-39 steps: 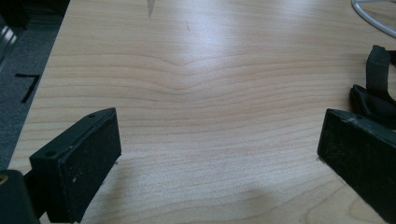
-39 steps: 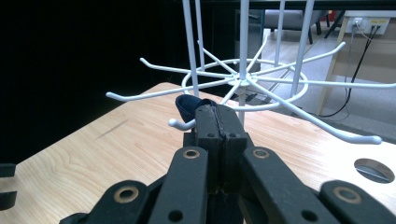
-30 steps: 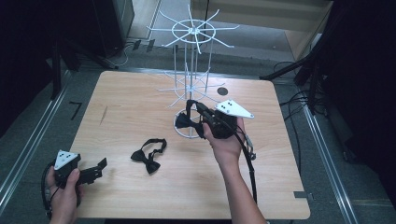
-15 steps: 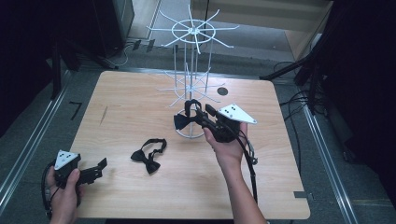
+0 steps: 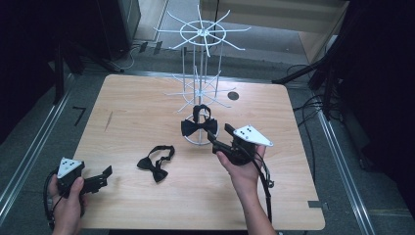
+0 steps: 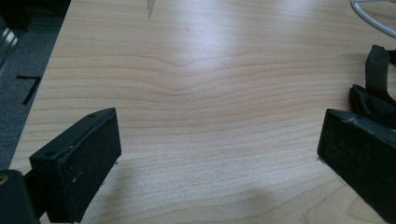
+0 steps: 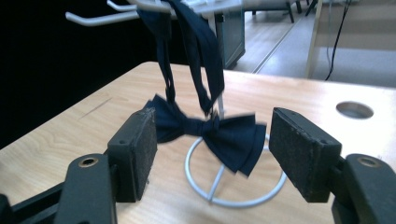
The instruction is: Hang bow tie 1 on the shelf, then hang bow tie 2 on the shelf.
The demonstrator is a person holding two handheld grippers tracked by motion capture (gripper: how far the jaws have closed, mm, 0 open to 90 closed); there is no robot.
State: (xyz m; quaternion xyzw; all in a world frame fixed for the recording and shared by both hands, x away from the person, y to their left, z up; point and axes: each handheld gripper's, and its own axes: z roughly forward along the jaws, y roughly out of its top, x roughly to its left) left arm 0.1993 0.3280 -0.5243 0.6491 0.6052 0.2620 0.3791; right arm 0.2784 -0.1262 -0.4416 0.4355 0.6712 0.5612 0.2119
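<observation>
High view: wooden table (image 5: 127, 122), rounded corners, a round hole (image 5: 233, 95) near its far edge. White wire rack (image 5: 201, 73) stands at the far middle, two tiers of spokes on a thin post, ring base on the table. Hung bow tie (image 5: 199, 126): dark, strap looped over a lower spoke, bow dangling just above the ring base. Right gripper (image 5: 219, 138) held in the person's right hand, just right of the rack base, pointing left at the bow; jaws open, holding nothing. Second bow tie (image 5: 155, 162) lies flat on the table, left of the rack and nearer the person, strap curled beside it. Left gripper (image 5: 103, 176) at the near left corner, in the left hand, well apart from both ties. Right gripper view: jaws spread wide, the hung bow tie (image 7: 210, 133) framed between them but farther off, touching neither pad; strap runs up to a spoke at the top edge; ring base behind and below the bow. Left gripper view: jaws wide apart over bare wood; the second bow tie (image 6: 373, 93) at the right edge, just beyond the right jaw.
</observation>
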